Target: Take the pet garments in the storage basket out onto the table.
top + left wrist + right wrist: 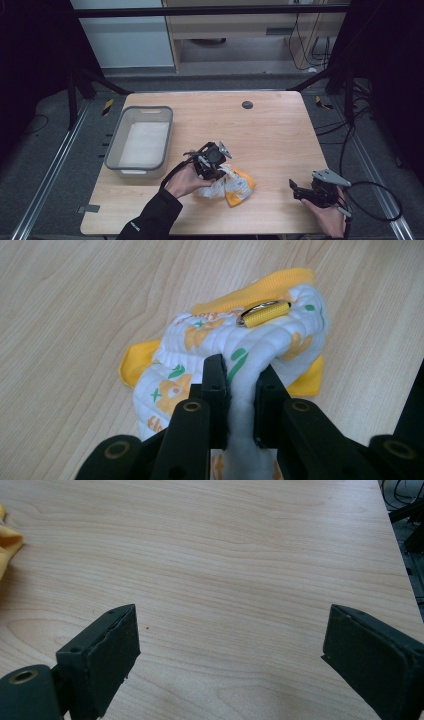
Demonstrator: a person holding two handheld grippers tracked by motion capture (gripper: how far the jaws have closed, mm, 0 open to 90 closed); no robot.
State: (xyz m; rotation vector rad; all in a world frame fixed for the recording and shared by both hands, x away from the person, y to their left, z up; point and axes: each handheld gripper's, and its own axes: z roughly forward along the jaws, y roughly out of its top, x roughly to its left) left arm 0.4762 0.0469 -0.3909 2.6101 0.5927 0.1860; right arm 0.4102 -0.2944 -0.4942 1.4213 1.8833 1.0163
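Note:
A crumpled white padded cloth (227,184) with yellow trim and orange and green prints lies near the front middle of the wooden table (270,130). My left gripper (216,172) is shut on a raised fold of this cloth (250,355), its two black jaws pinching the white fabric between them. A small yellow strap loop (264,313) sits on top of the bundle. At the table's front right, my right gripper (295,189) rests low with its jaws wide apart and nothing between its pads (107,647). A yellow corner of the cloth (7,542) shows at the far left of the right gripper view.
A grey plastic bin (141,141) with a pale bottom stands at the table's left side. A small dark round cap (247,104) sits in the tabletop near the back. Cables (375,200) trail off the right edge.

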